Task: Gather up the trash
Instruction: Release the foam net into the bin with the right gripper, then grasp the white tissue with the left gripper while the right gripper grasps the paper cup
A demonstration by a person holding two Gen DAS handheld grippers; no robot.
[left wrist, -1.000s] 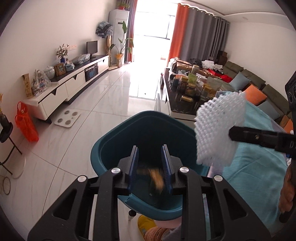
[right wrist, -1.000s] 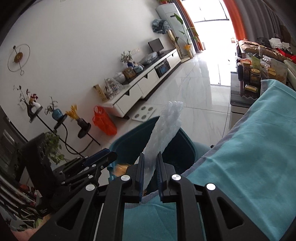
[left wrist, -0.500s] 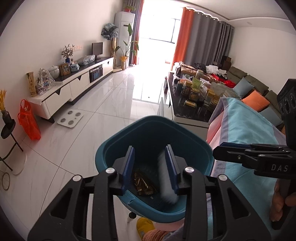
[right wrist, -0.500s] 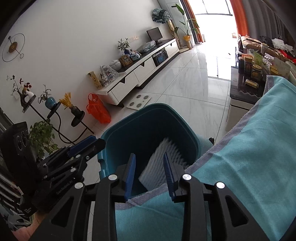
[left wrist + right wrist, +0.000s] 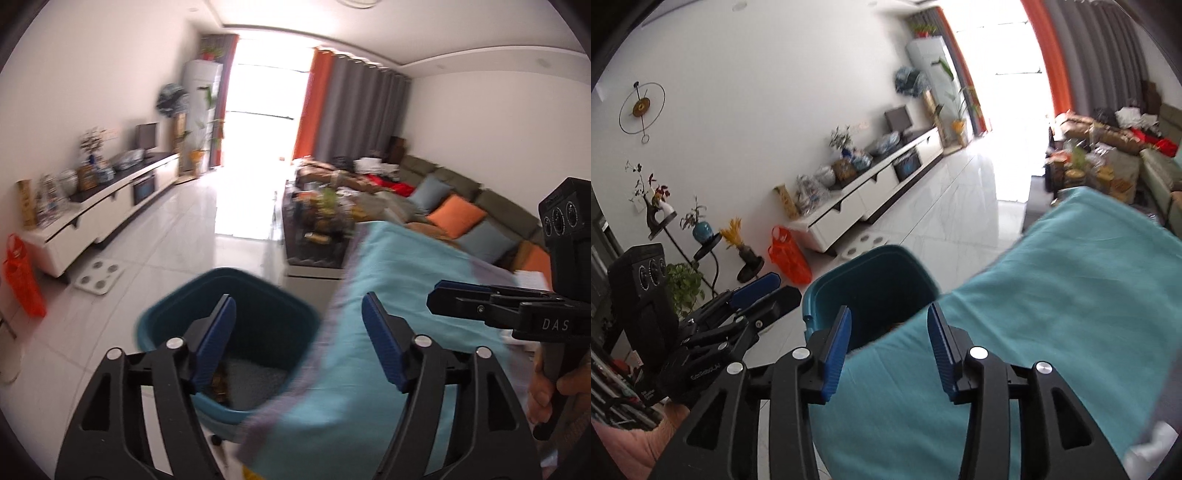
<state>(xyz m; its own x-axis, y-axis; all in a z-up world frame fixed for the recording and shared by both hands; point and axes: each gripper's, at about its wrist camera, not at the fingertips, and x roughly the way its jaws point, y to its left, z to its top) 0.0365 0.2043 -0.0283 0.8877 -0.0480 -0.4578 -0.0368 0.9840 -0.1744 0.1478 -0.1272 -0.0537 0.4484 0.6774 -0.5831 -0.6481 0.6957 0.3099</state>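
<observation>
A teal bin (image 5: 221, 275) stands on the floor against the table's edge. A pale foam sheet (image 5: 258, 380) and a brown wrapper (image 5: 221, 386) lie inside it. My left gripper (image 5: 298, 306) hovers above the bin's right rim, its jaws opening with nothing between them. My right gripper (image 5: 889, 314) is over the teal tablecloth (image 5: 1071, 295) beside the bin (image 5: 849, 269). Its jaws are also opening and hold nothing. In the left wrist view the right gripper (image 5: 437, 295) shows at the right, held by a hand. The right wrist view shows the left gripper (image 5: 775, 288) at the left.
The tablecloth (image 5: 406, 280) covers the table on the right. A white TV cabinet (image 5: 103, 206), an orange bag (image 5: 22, 277) and a floor scale (image 5: 99, 278) lie to the left. A cluttered coffee table (image 5: 317, 221) and a sofa with cushions (image 5: 454, 214) are beyond.
The left gripper let the brown wrapper fall into the bin and the right let go of the white foam sheet. Both opened wider, rose and shifted right towards the table.
</observation>
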